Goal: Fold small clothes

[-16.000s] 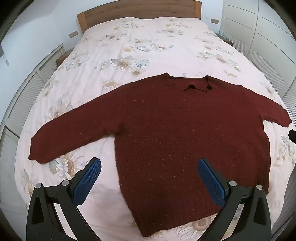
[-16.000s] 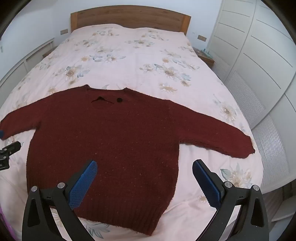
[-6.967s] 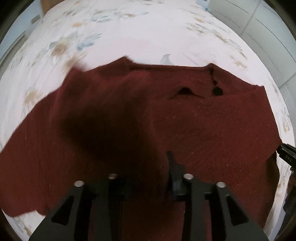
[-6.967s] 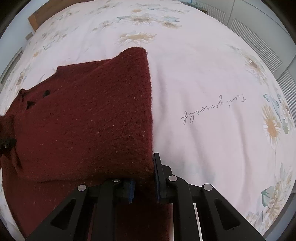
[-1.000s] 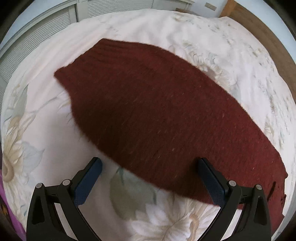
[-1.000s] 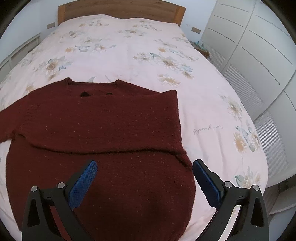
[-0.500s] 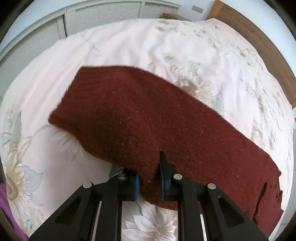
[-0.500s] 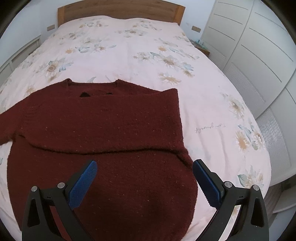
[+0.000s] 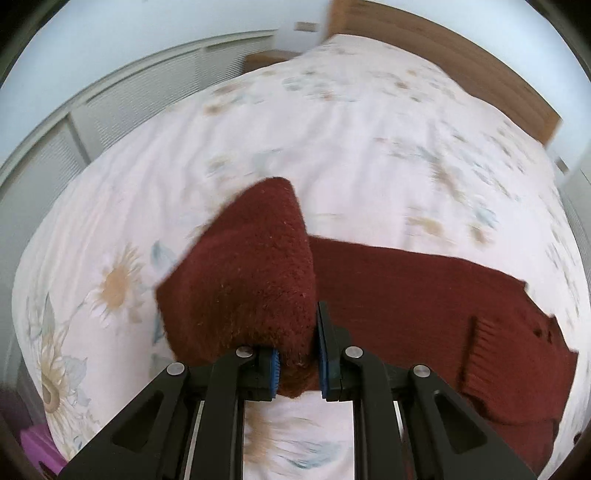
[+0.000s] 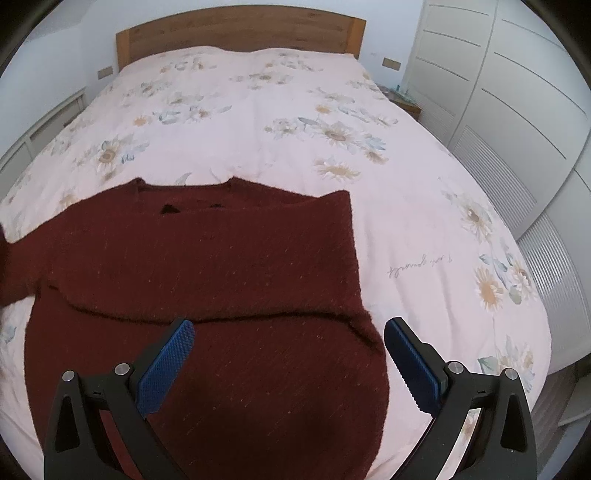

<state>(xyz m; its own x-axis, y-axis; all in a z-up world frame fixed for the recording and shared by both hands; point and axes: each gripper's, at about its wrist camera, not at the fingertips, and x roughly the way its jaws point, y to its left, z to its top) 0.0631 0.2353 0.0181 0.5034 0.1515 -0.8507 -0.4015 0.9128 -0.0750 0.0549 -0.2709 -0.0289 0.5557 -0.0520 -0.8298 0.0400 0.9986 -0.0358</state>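
A dark red knit sweater (image 10: 221,277) lies flat on the bed, its right sleeve folded across the chest. My left gripper (image 9: 297,363) is shut on the left sleeve (image 9: 255,273) and holds it lifted off the bedspread; the sweater's body (image 9: 424,288) stretches to the right of it. My right gripper (image 10: 288,362) is open and empty, hovering above the sweater's lower right part. The lifted sleeve shows at the far left edge of the right wrist view (image 10: 9,266).
The bed has a pink floral duvet (image 10: 295,122) and a wooden headboard (image 10: 240,31). White louvred wardrobes (image 10: 517,122) stand along the right side, low white cabinets (image 9: 122,110) along the left. A purple object (image 9: 37,446) sits at the bed's near left corner.
My left gripper closed on the left sleeve half a second ago and has now lifted it and swung it toward the sweater's body. The right gripper has stayed open and still.
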